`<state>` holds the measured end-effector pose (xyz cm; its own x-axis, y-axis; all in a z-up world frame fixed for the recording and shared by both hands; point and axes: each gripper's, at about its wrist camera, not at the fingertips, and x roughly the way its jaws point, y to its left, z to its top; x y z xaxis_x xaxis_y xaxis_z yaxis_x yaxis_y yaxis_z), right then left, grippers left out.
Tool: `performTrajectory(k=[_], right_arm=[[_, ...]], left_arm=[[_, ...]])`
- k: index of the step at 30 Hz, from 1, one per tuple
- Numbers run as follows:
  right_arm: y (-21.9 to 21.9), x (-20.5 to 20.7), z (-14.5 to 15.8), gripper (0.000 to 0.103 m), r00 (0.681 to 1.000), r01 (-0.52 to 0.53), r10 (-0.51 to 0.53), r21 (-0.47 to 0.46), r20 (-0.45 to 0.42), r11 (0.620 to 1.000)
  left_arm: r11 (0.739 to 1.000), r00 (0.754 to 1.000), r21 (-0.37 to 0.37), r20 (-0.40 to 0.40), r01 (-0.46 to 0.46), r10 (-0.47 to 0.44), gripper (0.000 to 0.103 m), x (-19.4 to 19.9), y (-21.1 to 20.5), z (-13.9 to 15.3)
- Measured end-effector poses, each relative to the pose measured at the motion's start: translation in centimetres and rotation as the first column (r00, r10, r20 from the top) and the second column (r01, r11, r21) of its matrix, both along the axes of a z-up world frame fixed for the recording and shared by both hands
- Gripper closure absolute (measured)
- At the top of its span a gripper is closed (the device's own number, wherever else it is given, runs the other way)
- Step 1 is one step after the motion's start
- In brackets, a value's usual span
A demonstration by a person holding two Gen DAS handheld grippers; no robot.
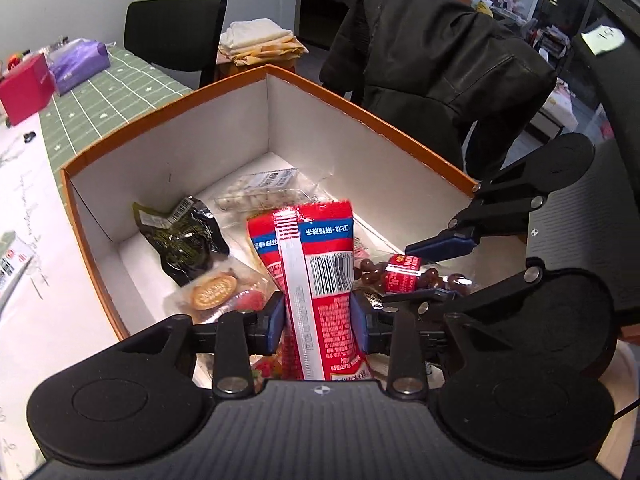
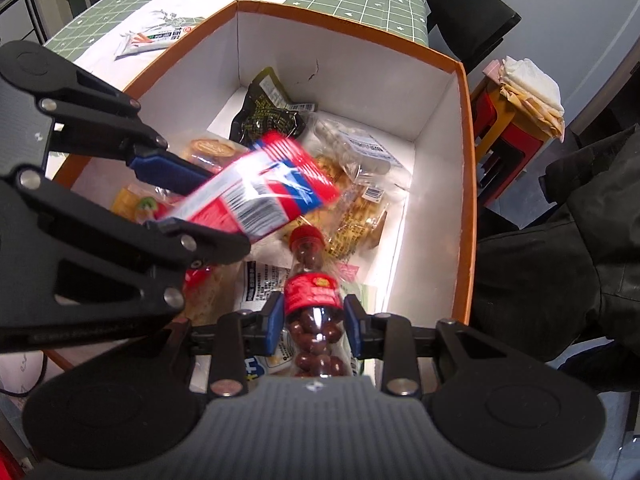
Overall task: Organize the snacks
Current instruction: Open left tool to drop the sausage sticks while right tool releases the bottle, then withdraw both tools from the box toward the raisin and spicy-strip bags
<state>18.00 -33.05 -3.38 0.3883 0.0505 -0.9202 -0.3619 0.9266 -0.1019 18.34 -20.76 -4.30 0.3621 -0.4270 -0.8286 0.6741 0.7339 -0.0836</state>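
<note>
- Your left gripper (image 1: 319,318) has its blue-padded fingers (image 1: 276,316) clamped on either side of a tall red, white and blue foil snack packet (image 1: 316,276), which stands nearly upright at lower centre of the left wrist view.
- Your right gripper (image 2: 312,322) pinches a small clear plastic bottle of brown chocolate balls with a red label and red cap (image 2: 312,292); both pads press against the label band, low in the middle of the right wrist view.
- Both items hang inside the large orange-rimmed cardboard box with white inner walls (image 1: 172,148), which fills the middle of each frame.
- On the box floor lie a dark green vacuum pouch (image 1: 180,240) at centre left, a clear bag of pale round sweets (image 1: 260,192) toward the far corner, and a round biscuit in clear wrap (image 1: 212,292) just left of the left gripper.
- The box rests on a green checked tablecloth (image 1: 120,88), seen at upper left.
- A dark jacket (image 1: 440,60) drapes at upper right.
</note>
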Motion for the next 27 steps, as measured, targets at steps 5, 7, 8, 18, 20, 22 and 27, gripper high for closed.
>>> performTrajectory(k=[5, 7, 8, 18, 20, 22, 27], right_arm=[[0.1, -0.3, 0.4, 0.059, 1.0, -0.011, 0.011, -0.016, 0.012, 1.0], [0.1, -0.4, 0.6, 0.055, 1.0, -0.014, 0.014, -0.029, 0.011, 0.999], [0.1, -0.4, 0.6, 0.05, 1.0, -0.018, 0.019, -0.035, 0.01, 0.999], [0.5, -1.5, 2.4, 0.035, 0.998, -0.048, 0.051, -0.086, 0.042, 0.995], [0.5, -1.7, 3.0, 0.034, 0.997, -0.046, 0.051, -0.088, 0.056, 0.995], [0.5, -1.9, 3.5, 0.034, 0.996, -0.038, 0.045, -0.087, 0.078, 0.995], [0.9, -2.5, 5.0, 0.033, 0.987, -0.001, 0.01, -0.059, 0.163, 0.998]], left_arm=[[1.0, 1.0, 0.002, 0.011, 0.002, -0.002, 0.059, -0.4, 0.1, 0.3], [1.0, 1.0, -0.007, 0.018, -0.001, 0.001, 0.051, -0.5, 0.1, 0.5], [1.0, 1.0, -0.014, 0.02, -0.005, 0.005, 0.048, -0.5, 0.3, 0.7], [0.999, 0.999, -0.029, 0.033, -0.041, 0.042, 0.027, -1.4, 0.8, 2.7], [0.998, 0.998, -0.027, 0.037, -0.051, 0.052, 0.027, -1.6, 1.2, 3.1], [0.997, 0.996, -0.031, 0.046, -0.069, 0.07, 0.027, -1.9, 1.8, 3.5], [0.99, 0.988, -0.06, 0.081, -0.129, 0.133, 0.027, -2.7, 3.7, 4.9]])
